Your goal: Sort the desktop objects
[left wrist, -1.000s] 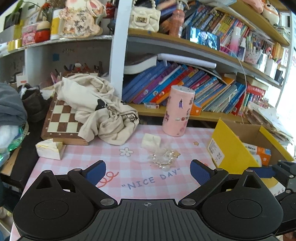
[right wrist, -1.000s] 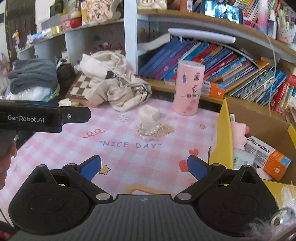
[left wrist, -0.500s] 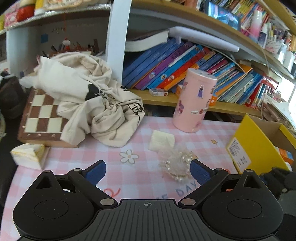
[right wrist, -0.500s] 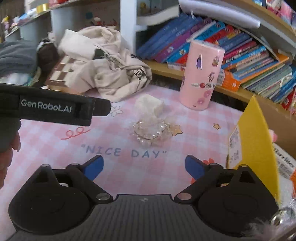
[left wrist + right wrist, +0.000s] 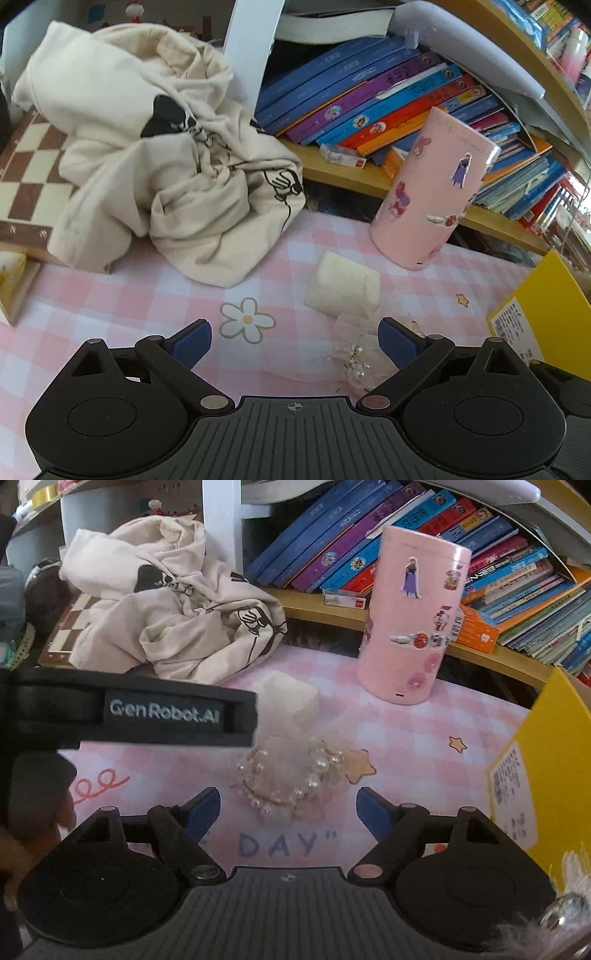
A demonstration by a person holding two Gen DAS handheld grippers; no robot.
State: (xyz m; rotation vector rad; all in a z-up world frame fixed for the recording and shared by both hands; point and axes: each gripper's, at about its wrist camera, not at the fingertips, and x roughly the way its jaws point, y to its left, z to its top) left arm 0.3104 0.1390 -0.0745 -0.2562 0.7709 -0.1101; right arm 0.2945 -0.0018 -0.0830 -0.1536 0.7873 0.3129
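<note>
Both grippers advanced toward pearl scrunchie (image 5: 291, 775) on pink mat (image 5: 110, 295). Left gripper (image 5: 294, 341), right gripper (image 5: 288, 808) released, jaws spread, flanking scrunchie for pickup; yellow box (image 5: 546, 760) nearby, probably destination.

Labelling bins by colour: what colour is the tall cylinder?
Pink, with stickers; the cylinder shows best in the right wrist view.

A home desk — crammed bookshelf (image 5: 388, 92), pink checked mat (image 5: 110, 295).

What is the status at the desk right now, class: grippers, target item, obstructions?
Left gripper open, right gripper open, both empty. Pearl bracelet flat on the pink mat, ahead of the right gripper. White block just beyond it, touching or not unclear.
</note>
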